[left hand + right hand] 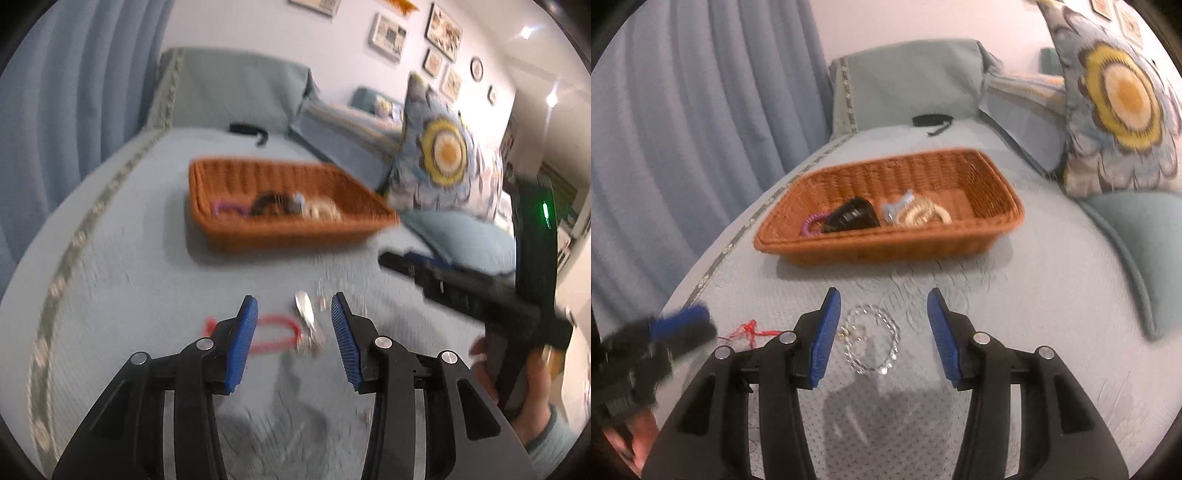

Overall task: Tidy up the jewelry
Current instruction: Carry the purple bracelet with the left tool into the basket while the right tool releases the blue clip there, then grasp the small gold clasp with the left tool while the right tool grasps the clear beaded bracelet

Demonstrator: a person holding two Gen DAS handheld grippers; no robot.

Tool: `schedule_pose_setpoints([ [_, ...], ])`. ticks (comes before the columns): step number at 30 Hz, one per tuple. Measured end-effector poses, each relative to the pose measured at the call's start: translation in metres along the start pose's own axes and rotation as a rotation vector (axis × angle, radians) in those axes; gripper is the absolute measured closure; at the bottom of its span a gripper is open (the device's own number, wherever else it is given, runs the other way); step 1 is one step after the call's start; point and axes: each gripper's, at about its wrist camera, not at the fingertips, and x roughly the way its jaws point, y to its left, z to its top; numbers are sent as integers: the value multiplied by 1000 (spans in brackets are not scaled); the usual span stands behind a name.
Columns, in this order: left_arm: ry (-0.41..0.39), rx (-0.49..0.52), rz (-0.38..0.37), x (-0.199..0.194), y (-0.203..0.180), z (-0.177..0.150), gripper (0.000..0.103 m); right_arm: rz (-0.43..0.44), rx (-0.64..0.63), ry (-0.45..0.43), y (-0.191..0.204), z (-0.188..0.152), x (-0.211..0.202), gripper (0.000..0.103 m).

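Observation:
An orange wicker basket [280, 236] [886, 247] stands on the pale blue bedcover. It holds a purple coil tie [812, 223], a black clip [851, 216] and a cream coil piece [923, 214]. My left gripper [294, 298] is open just above the cover, with a red cord bracelet [275, 334] and its silver charm [306, 314] lying between and behind its blue pads. My right gripper [883, 291] is open too, over a clear bead bracelet [873, 339] that lies loose on the cover. Neither pad touches anything. The views are blurred.
A floral pillow [1119, 96] and a teal cushion [1137, 236] lie to the right of the basket. A small black item [931, 121] rests at the far end. Blue curtains [683, 147] hang on the left. A person's hand [532, 376] holds the right gripper's handle.

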Motion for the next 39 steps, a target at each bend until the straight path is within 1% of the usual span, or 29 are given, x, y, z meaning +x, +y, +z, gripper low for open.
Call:
schedule_pose_setpoints([
  [1, 13, 3, 1, 3, -1, -6, 63, -11, 9, 0, -3, -3, 3, 62],
  [3, 52, -10, -3, 14, -2, -20, 63, -12, 18, 15, -8, -8, 10, 65],
  [5, 88, -23, -2, 28, -1, -27, 63, -9, 21, 38, -9, -13, 18, 66],
  [8, 113, -9, 15, 45, -5, -31, 63, -18, 2, 70, -6, -18, 27, 68],
  [11, 133, 24, 68, 57, -12, -30, 63, -27, -22, 95, -1, -19, 34, 68],
  [13, 142, 50, 111, 64, -17, -29, 63, -32, -29, 130, 1, -21, 42, 69],
  [16, 145, 74, 146, 66, -20, -29, 63, -27, -45, 171, 3, -22, 50, 75],
  [17, 145, 76, 154, 66, -20, -29, 64, -29, -50, 179, 4, -22, 51, 79],
  [18, 144, 75, 158, 66, -19, -28, 68, -33, -56, 185, 5, -23, 52, 81],
  [19, 143, 70, 164, 65, -16, -28, 70, -38, -61, 186, 5, -24, 52, 82],
  [21, 143, 63, 163, 63, -14, -27, 78, -44, -60, 188, 4, -24, 51, 88],
  [23, 146, 72, 169, 60, -10, -29, 85, -42, -50, 191, 2, -24, 50, 89],
  [25, 148, 85, 168, 54, -6, -31, 87, -49, -46, 193, 0, -25, 49, 90],
  [29, 146, 74, 144, 46, 3, -34, 89, -61, -51, 191, -2, -25, 47, 90],
  [31, 146, 57, 120, 45, 6, -34, 89, -49, -46, 188, -2, -25, 45, 90],
  [32, 146, 54, 108, 45, 7, -33, 87, -40, -41, 187, -4, -25, 45, 90],
  [34, 146, 57, 78, 45, 5, -33, 76, -19, -31, 180, -6, -24, 43, 90],
  [35, 146, 66, 69, 46, 2, -32, 68, -4, -26, 178, -7, -24, 42, 89],
  [36, 142, 80, 80, 48, -2, -30, 64, -5, -27, 178, -6, -24, 42, 89],
  [39, 158, 108, 104, 61, -10, -25, 64, -15, -39, 190, -3, -23, 46, 89],
])
